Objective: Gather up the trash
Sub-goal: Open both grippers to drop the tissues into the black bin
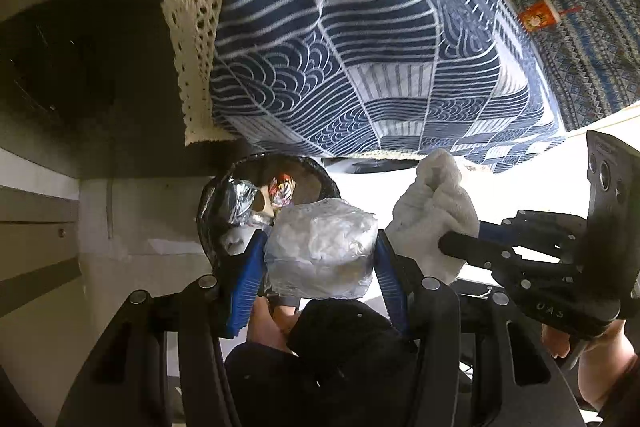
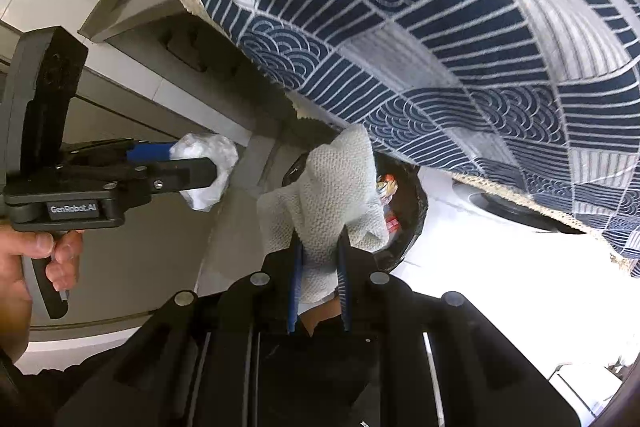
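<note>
Low in the left wrist view, the left tool [image 1: 320, 251] grips a crumpled plastic wad [image 1: 320, 247] between blue pads. At centre of the right view, the right tool [image 2: 320, 259] pinches a paper towel [image 2: 324, 187]. Beyond both sits a black-lined trash bin [image 1: 324, 179] under a blue patterned cloth [image 1: 360, 47]. "GenRobot.AI" marks the left tool's body.

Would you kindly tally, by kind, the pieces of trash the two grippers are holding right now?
Crumpled clear plastic wrap, in the left gripper: 1
White paper towel, in the right gripper: 1
Total held: 2
Both hang above the black-lined bin.
</note>
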Tool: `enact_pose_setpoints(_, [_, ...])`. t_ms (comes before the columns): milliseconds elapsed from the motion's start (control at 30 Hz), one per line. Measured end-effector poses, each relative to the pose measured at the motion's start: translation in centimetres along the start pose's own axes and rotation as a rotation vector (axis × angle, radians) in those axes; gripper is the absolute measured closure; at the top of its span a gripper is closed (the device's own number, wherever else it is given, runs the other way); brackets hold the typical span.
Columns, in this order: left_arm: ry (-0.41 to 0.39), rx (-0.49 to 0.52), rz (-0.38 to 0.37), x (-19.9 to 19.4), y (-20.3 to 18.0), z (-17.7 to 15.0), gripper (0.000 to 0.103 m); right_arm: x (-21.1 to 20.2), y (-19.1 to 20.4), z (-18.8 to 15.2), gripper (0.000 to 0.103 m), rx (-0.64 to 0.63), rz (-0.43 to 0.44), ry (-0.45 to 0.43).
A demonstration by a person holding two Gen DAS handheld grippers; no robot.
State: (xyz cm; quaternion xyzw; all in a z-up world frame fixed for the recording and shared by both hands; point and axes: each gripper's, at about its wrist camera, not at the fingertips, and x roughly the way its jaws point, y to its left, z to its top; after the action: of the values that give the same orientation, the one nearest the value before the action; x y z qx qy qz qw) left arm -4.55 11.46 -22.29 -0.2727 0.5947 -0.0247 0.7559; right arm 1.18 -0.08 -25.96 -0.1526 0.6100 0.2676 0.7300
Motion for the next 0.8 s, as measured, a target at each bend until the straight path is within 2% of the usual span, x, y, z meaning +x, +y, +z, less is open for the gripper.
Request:
enact_pose_setpoints(333, [0.041, -0.007, -0.013, 1.8, 0.0, 0.5, 0.052, 1.4, -1.3, -0.4, 0.083, 0.019, 0.022, 0.025])
enact_pose_setpoints(433, [0.045, -0.014, -0.005, 2.0, 0.0, 0.9, 0.05, 1.3, -1.6, -0.2, 0.079, 0.024, 0.038, 0.018])
enact_pose_setpoints(500, [0.047, -0.019, 0.001, 2.1, 0.1, 1.2, 0.036, 1.0, -1.8, 0.1, 0.072, 0.042, 0.055, 0.005])
enact_pose_setpoints(533, [0.045, -0.021, 0.014, 2.2, 0.2, 1.3, 0.022, 0.8, -1.8, 0.3, 0.07, 0.043, 0.056, -0.005])
enact_pose_setpoints(567, [0.042, -0.025, 0.02, 2.1, 0.2, 1.4, 0.019, 0.6, -1.9, 0.4, 0.063, 0.043, 0.05, -0.012])
enact_pose_setpoints(600, [0.043, -0.027, 0.015, 2.1, 0.2, 1.5, 0.019, 0.5, -2.0, 0.5, 0.059, 0.047, 0.049, -0.019])
enact_pose_setpoints(800, [0.045, -0.033, 0.032, 2.0, 0.2, 1.9, 0.019, -0.8, -3.2, 0.4, 0.056, 0.084, 0.036, -0.042])
